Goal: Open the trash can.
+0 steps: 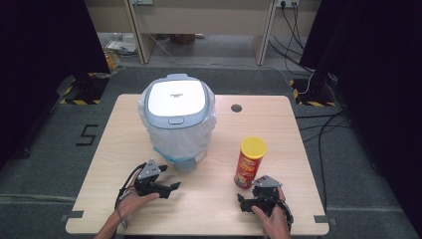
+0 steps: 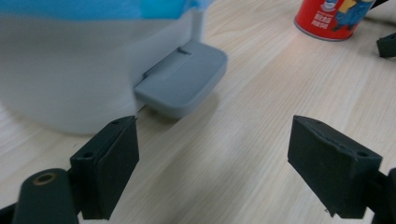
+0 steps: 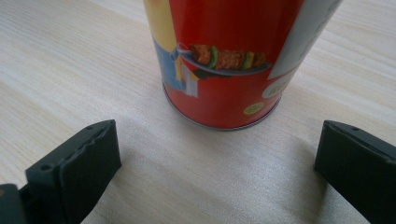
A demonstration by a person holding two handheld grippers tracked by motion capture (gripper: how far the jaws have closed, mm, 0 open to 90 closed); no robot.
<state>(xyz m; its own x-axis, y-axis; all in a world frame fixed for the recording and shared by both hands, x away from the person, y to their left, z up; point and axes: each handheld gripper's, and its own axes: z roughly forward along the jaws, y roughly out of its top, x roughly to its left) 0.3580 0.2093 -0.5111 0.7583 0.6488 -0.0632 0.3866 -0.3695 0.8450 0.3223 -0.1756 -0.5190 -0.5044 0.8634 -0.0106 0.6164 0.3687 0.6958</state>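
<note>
A white pedal bin (image 1: 176, 117) with a grey-blue lid and a plastic liner stands at the table's back middle. Its grey foot pedal (image 2: 184, 77) (image 1: 185, 163) juts toward me. My left gripper (image 1: 171, 187) (image 2: 212, 163) rests low on the table just in front of and left of the pedal, open, nothing between its jaws. A red chip can with a yellow lid (image 1: 250, 162) (image 3: 224, 56) stands upright to the right. My right gripper (image 1: 244, 201) (image 3: 215, 172) sits right in front of the can's base, open and apart from it.
The wooden table (image 1: 124, 149) has a round cable hole (image 1: 236, 108) behind the can. Dark curtains flank both sides, and cables run over the floor at the right. Bare tabletop lies between the two grippers and left of the bin.
</note>
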